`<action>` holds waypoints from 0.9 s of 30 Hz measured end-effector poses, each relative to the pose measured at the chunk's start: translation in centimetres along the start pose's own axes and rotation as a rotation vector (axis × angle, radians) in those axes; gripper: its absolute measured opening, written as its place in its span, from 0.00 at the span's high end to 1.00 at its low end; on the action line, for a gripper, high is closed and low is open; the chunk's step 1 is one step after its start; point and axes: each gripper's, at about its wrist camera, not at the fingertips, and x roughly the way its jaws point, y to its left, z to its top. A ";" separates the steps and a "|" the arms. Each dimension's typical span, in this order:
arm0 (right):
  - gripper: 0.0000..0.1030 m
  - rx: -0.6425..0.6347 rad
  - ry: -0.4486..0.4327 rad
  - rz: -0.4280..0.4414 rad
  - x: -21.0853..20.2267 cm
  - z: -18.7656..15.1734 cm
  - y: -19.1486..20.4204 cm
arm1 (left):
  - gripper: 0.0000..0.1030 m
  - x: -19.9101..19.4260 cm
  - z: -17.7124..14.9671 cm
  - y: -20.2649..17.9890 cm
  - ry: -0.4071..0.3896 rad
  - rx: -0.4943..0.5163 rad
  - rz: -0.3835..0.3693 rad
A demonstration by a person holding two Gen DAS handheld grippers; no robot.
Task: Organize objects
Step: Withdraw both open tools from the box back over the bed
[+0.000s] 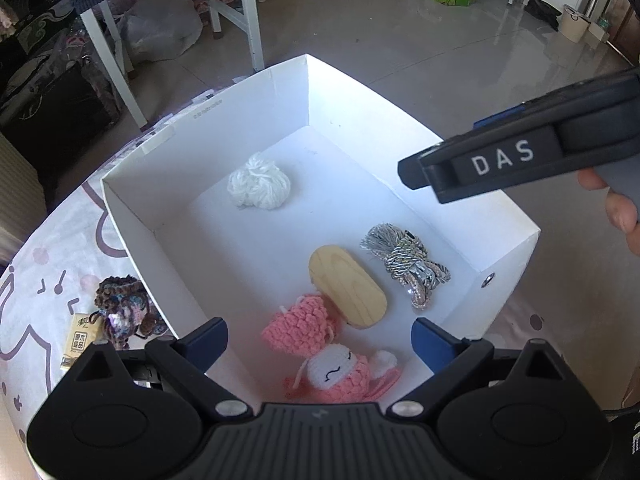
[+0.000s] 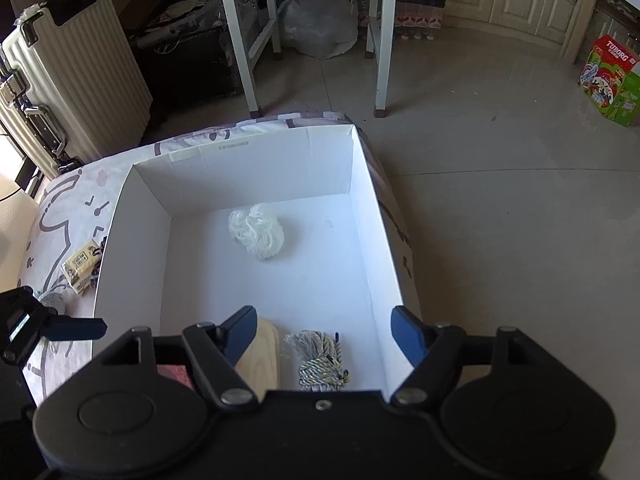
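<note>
Both my left gripper (image 1: 318, 340) and right gripper (image 2: 322, 330) hang spread apart and empty over the white box (image 1: 132, 216) — looks like I'm between drops, so next I swing left to grab the brown yarn bundle (image 1: 124, 312) sitting outside it.

yarn ball (image 1: 259, 181) in box (image 1: 132, 216), doll (image 1: 338, 368) nearest

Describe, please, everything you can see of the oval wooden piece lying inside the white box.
The pale oval wooden piece looks like a flat slab of light wood with visible grain and rounded ends. It lies on the floor of the white cardboard box, resting partly on the pink crocheted toy. The silver braided cord bundle lies close beside it, apparently not touching.
</note>
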 end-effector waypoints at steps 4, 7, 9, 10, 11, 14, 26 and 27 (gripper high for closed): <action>0.19 -0.005 -0.027 -0.003 -1.2 -0.4 0.4 | 0.05 -1.4 -1.0 1.5 -0.017 -0.069 0.039; 0.16 -0.009 -0.042 0.000 -1.9 -0.8 0.7 | 0.03 -2.2 -1.7 2.6 -0.026 -0.136 0.070; 0.13 -0.007 -0.049 -0.004 -2.3 -1.1 1.0 | 0.03 -2.7 -2.2 3.2 -0.033 -0.174 0.088; 0.12 -0.007 -0.053 -0.008 -2.4 -1.2 1.1 | 0.03 -3.0 -2.4 3.4 -0.039 -0.191 0.093; 0.11 -0.005 -0.058 -0.013 -2.6 -1.4 1.2 | 0.02 -3.3 -2.6 3.7 -0.044 -0.207 0.097; 0.05 0.001 -0.072 -0.021 -3.1 -2.0 1.4 | 0.00 -4.2 -3.1 4.4 -0.067 -0.248 0.114; 0.00 0.001 -0.107 -0.050 -4.7 -4.0 1.3 | 0.00 -5.9 -5.1 6.9 -0.144 -0.334 0.146; 0.00 0.001 -0.110 -0.051 -4.8 -4.2 1.2 | 0.00 -5.9 -5.2 7.0 -0.150 -0.342 0.144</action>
